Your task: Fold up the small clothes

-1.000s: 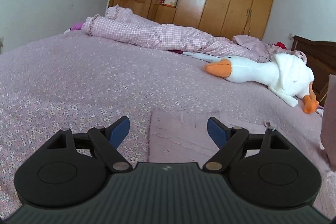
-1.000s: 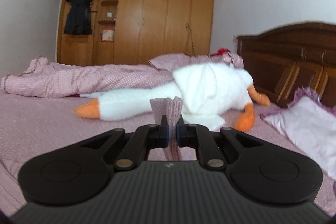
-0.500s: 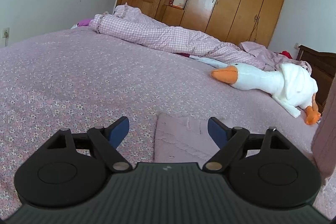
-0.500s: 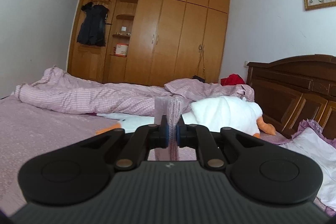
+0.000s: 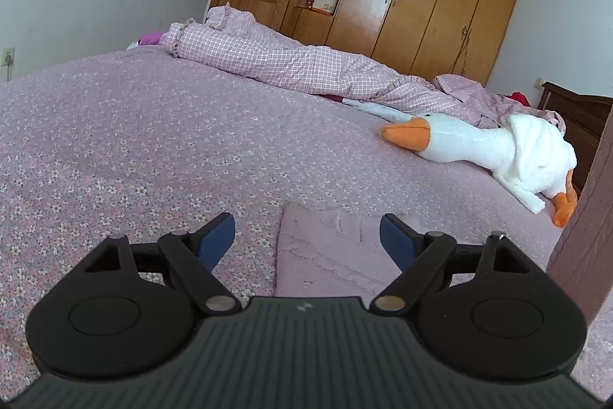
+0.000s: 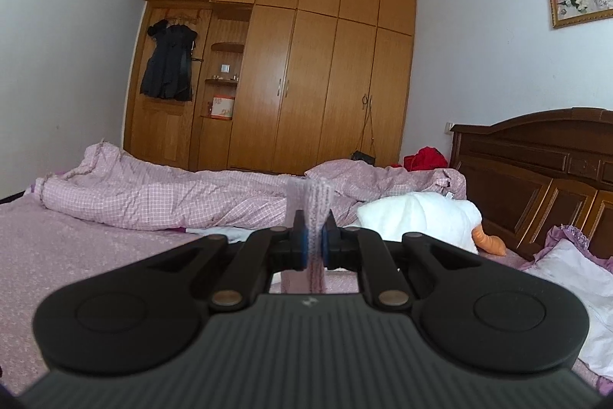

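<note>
Pink knit garment (image 5: 329, 255) lies partly flat on the bed (image 5: 153, 148); one end is lifted, pinched between the closed pads of the right gripper (image 6: 311, 243), and hangs as a strip at the left view's right edge. Left gripper (image 5: 306, 236) is spread wide and empty, low over the flat part. Judgement: carry the raised end across, keep edges aligned, pin the flat part, release only once laid. Plush goose (image 5: 479, 148) lies well apart.

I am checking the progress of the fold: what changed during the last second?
The right tool, shut on the pink cloth, rose: the goose sank in its view. The left tool stayed open over the cloth's flat part on the bed.
</note>
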A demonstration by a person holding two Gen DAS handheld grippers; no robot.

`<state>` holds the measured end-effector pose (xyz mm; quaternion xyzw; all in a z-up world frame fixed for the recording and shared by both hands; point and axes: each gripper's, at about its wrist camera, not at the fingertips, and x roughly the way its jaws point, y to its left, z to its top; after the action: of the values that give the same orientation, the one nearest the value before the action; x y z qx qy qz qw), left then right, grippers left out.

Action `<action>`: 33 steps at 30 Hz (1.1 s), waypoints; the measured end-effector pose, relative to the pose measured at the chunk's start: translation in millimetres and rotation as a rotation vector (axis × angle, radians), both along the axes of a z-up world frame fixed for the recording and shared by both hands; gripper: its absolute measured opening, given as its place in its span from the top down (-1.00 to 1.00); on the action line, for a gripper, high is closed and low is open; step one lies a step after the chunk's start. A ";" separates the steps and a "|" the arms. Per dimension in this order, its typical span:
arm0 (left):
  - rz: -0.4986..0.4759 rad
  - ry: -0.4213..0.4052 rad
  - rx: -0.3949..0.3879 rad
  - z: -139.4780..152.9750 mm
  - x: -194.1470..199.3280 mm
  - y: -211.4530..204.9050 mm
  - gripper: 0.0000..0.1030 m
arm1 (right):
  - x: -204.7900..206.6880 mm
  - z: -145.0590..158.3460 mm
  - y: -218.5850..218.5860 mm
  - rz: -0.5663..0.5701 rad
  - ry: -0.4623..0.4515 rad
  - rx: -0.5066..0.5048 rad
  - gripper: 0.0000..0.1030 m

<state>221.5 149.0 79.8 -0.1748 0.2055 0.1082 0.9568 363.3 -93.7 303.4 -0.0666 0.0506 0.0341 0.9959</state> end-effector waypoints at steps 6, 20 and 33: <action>-0.003 0.000 -0.002 0.0 0.1 -2.0 -0.70 | 2.2 2.4 7.7 -0.013 0.012 0.003 0.79; 0.004 0.010 0.033 -2.4 1.2 -4.6 -0.70 | -7.4 -72.7 86.1 0.094 0.074 -0.051 0.76; 0.100 0.029 -0.037 -2.4 -5.4 29.9 -0.70 | -40.5 -229.3 167.2 0.364 0.257 -0.118 0.76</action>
<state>216.1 178.9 77.4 -0.2010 0.2122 0.1547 0.9437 322.8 73.5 74.1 -0.1280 0.1659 0.2184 0.9531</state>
